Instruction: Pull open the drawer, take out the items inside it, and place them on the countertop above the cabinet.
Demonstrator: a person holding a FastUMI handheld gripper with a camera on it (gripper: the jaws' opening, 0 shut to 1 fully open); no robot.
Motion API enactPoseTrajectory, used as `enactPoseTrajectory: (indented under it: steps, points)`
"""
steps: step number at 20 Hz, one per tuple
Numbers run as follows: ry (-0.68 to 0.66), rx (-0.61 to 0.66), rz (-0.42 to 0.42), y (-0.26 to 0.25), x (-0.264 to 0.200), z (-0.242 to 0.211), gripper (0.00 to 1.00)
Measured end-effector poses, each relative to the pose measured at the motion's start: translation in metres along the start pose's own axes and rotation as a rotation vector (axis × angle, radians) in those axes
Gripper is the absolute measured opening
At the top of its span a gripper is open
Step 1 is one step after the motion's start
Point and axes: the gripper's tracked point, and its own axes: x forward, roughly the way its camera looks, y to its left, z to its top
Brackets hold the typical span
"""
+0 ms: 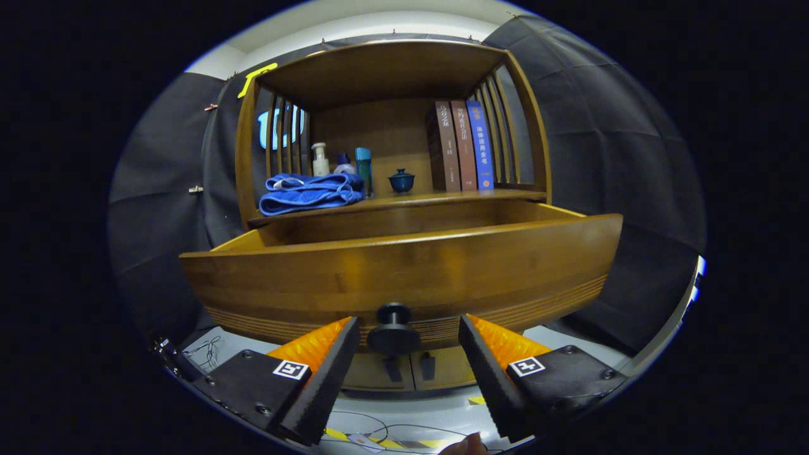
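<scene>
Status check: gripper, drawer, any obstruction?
Gripper open, fingers flanking the knob, not pressing. Drawer pulled out; inside hidden. Nothing blocking.

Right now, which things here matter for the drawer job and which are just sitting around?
Job:
drawer, pulled open, inside hidden
knob, between the open fingers, untouched
gripper
countertop

Lying about:
towel
bottles
cup
books
lower cabinet doors
</scene>
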Motion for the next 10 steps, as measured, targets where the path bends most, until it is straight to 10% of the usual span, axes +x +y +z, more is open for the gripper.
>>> enactPoseTrajectory:
  steps: [10]
  points:
    - [-0.199, -0.093, 0.054, 0.004, -0.001, 0.176, 0.98]
